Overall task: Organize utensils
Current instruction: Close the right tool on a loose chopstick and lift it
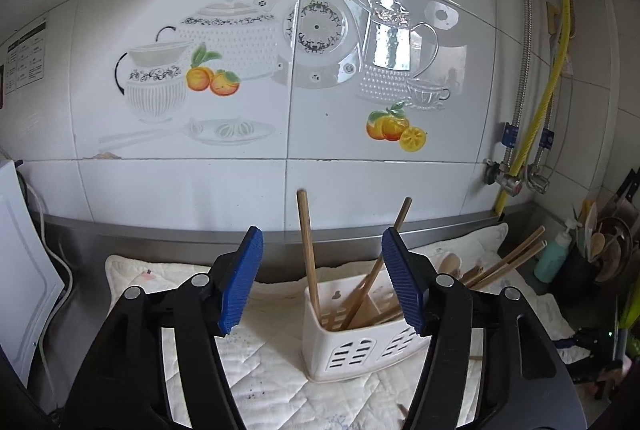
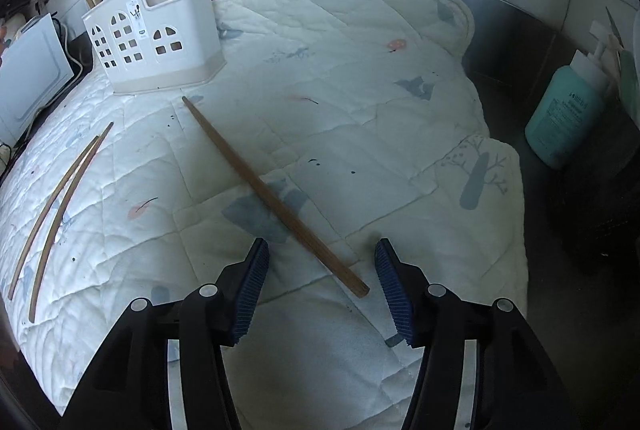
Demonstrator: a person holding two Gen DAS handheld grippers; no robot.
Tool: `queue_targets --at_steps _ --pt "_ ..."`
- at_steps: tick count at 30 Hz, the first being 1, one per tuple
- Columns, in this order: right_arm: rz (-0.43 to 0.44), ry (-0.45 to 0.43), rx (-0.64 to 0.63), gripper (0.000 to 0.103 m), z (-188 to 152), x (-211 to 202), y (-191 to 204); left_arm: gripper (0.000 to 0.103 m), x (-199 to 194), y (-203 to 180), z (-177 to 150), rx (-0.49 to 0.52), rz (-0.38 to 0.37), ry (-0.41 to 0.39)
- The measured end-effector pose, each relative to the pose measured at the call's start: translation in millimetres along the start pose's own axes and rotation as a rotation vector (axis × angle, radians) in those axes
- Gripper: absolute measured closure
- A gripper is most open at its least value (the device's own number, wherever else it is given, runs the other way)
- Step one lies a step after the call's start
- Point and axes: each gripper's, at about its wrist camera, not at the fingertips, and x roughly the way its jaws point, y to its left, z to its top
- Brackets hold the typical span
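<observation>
A white slotted utensil holder (image 1: 352, 334) stands on a quilted white cloth (image 1: 264, 362) and holds several wooden chopsticks (image 1: 308, 250). My left gripper (image 1: 322, 270) is open and empty, raised just in front of the holder. In the right wrist view the holder (image 2: 156, 34) stands at the far left. One brown chopstick (image 2: 276, 194) lies diagonally on the cloth (image 2: 360, 78), its near end between my right gripper's fingers. My right gripper (image 2: 322, 278) is open, low over that end. Two thinner chopsticks (image 2: 60, 206) lie at the left.
A teal soap bottle (image 2: 568, 118) stands on the steel counter at the right. A tiled wall with a yellow hose (image 1: 552, 86) and valves runs behind. A white appliance (image 2: 28, 78) sits at the left. More utensils stand in a dark pot (image 1: 604, 246) far right.
</observation>
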Motion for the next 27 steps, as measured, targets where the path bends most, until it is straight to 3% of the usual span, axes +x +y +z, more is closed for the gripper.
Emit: queue_targets --at_steps 4,9,13,15,18,19,20,27 --pt "0.055 -0.004 0.004 0.084 -4 -5 1 0.036 -9 7 -11 -0.027 -0.003 0.015" --pt "0.038 -0.036 -0.061 0.083 -10 -11 17 0.034 -21 9 -30 -0.025 0.002 0.041" --pt "0.074 -0.037 -0.080 0.069 -8 -5 21 0.034 -25 13 -47 -0.034 0.008 0.075" --pt "0.092 -0.039 -0.075 0.069 -4 -3 20 0.034 -26 18 -54 -0.061 0.004 0.089" --pt "0.123 -0.031 -0.059 0.077 -1 -2 17 0.034 -28 25 -66 -0.092 0.014 0.107" --pt "0.136 -0.025 -0.056 0.088 -1 -4 16 0.034 -29 27 -69 -0.098 0.017 0.113" --pt "0.151 -0.021 -0.054 0.093 -1 -6 15 0.034 -30 29 -72 -0.104 0.020 0.118" --pt "0.102 0.012 -0.136 0.091 -1 -4 32 0.034 -33 38 -83 -0.131 0.032 0.137"
